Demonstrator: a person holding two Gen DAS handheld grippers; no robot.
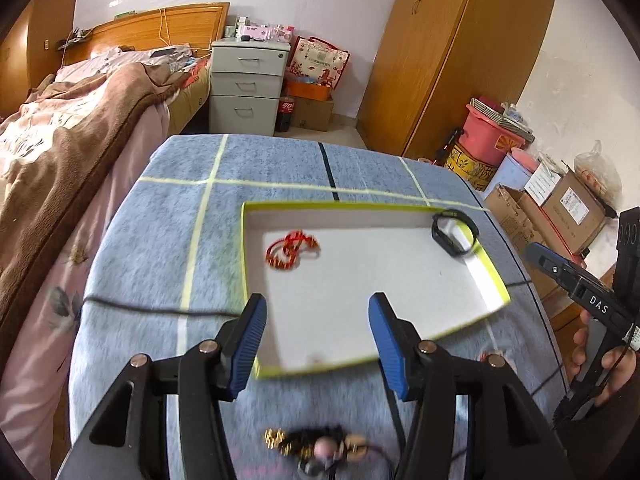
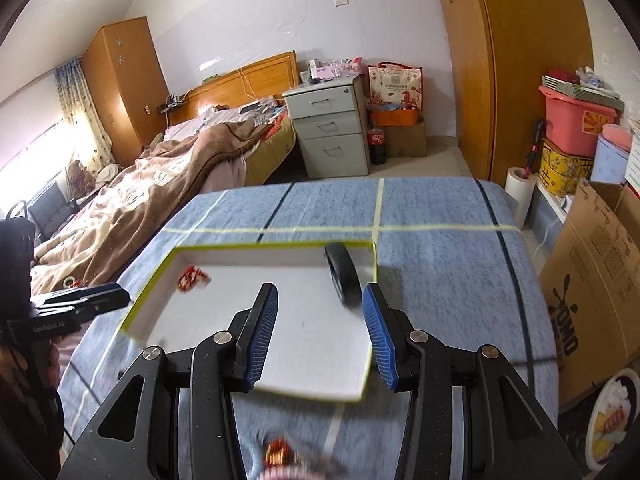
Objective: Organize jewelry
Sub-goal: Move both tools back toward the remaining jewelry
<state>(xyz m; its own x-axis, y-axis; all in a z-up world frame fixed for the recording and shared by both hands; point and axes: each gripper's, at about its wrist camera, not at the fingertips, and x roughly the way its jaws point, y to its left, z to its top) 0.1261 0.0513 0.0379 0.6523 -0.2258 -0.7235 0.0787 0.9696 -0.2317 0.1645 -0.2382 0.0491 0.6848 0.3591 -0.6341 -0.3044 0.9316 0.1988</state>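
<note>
At the bottom of the left view, a small heap of beads and gold bits [image 1: 316,446] lies on the blue blanket [image 1: 160,240], just below the left gripper [image 1: 318,344], whose jaws are spread and empty. The right gripper [image 2: 320,338] is spread too, holding nothing. A red bracelet [image 1: 290,250] and black band [image 1: 455,232] already sit in the tray [image 1: 245,248], so I judge the next move is lowering onto that heap and pinching it.

"DAS" on right hand-held gripper [image 1: 560,270]; "GenRobot AI" on left hand-held gripper [image 2: 100,294].

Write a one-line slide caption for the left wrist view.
Open left gripper above a yellow-rimmed tray holding a red bracelet and black wristband.
</note>
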